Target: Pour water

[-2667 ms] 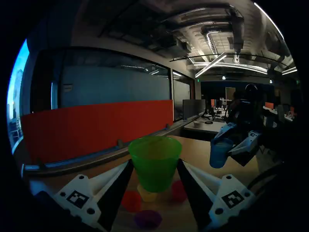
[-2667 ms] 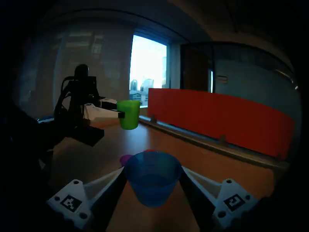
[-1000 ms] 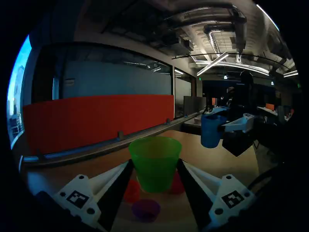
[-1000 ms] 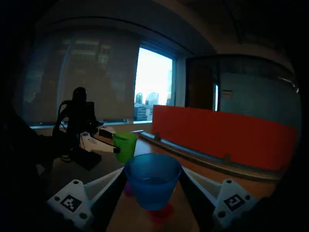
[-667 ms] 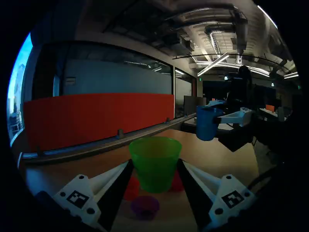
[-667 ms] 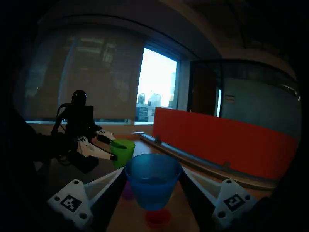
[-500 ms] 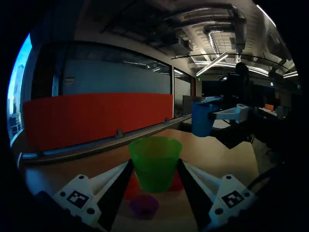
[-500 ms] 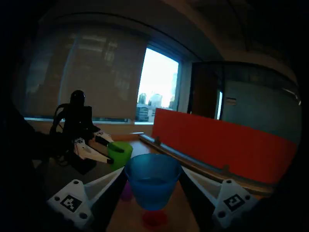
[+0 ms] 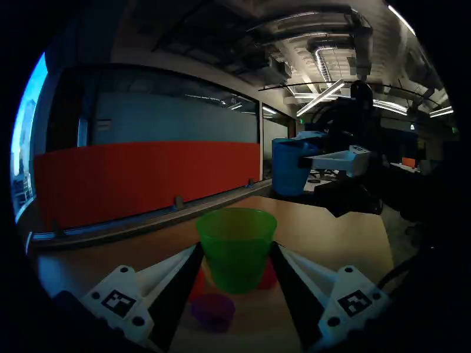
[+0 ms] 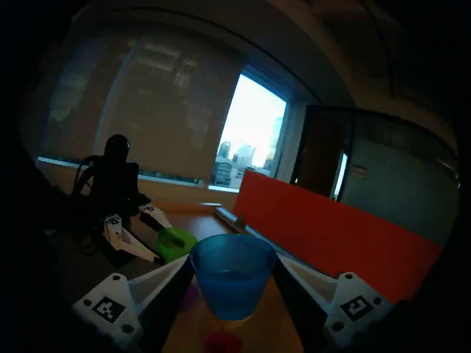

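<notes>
Dim office, with a wooden desk (image 9: 329, 229) running along a red partition (image 9: 147, 176) at its far edge. Left gripper (image 9: 235, 252) first: both fingers are clamped on the green cup (image 9: 236, 259), upright, held over the desk's middle. A purple cup (image 9: 212, 309) and red cups (image 9: 266, 277) sit on the wood beneath it.

Now the mover. The right gripper (image 10: 234, 267), fingers pinching the blue cup (image 10: 232, 285), has climbed and swung in over the last second. In the left gripper view that blue cup now hangs higher than the green rim and just to its right, much closer than before. It's still upright with water inside, though in this gloom I'd only guess about half full. That reads as lining up, and I'd say tipping comes next.

Room to move? Bare desk stretches right toward the far corner, nothing sits between the two cups, and the partition is well clear.
</notes>
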### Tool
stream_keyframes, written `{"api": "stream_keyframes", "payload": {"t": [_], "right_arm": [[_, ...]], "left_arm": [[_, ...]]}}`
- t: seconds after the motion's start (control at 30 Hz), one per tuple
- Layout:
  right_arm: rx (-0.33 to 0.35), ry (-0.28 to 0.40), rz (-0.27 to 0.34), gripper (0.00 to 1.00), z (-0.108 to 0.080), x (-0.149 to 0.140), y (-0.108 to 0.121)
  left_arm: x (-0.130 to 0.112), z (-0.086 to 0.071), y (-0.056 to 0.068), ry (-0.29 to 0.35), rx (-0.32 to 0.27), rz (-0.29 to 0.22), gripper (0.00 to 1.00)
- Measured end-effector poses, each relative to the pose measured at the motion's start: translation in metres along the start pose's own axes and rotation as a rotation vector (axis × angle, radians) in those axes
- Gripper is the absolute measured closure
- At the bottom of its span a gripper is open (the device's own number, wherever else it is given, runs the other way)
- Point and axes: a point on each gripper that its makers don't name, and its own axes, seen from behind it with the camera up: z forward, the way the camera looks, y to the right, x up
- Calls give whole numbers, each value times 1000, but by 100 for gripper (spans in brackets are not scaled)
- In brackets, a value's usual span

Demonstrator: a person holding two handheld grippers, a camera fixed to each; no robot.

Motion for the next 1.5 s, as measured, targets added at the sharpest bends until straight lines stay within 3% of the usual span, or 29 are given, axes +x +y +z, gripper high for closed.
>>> {"api": "stream_keyframes", "payload": {"t": [0.67,1.5], "right_arm": [[16,13,-203,9,27,25,-4],[23,32,-423,9,45,47,-8]], "left_arm": [[-1,0,21,10,-24,33,18],[-1,-5,41,26,-42,64,18]]}}
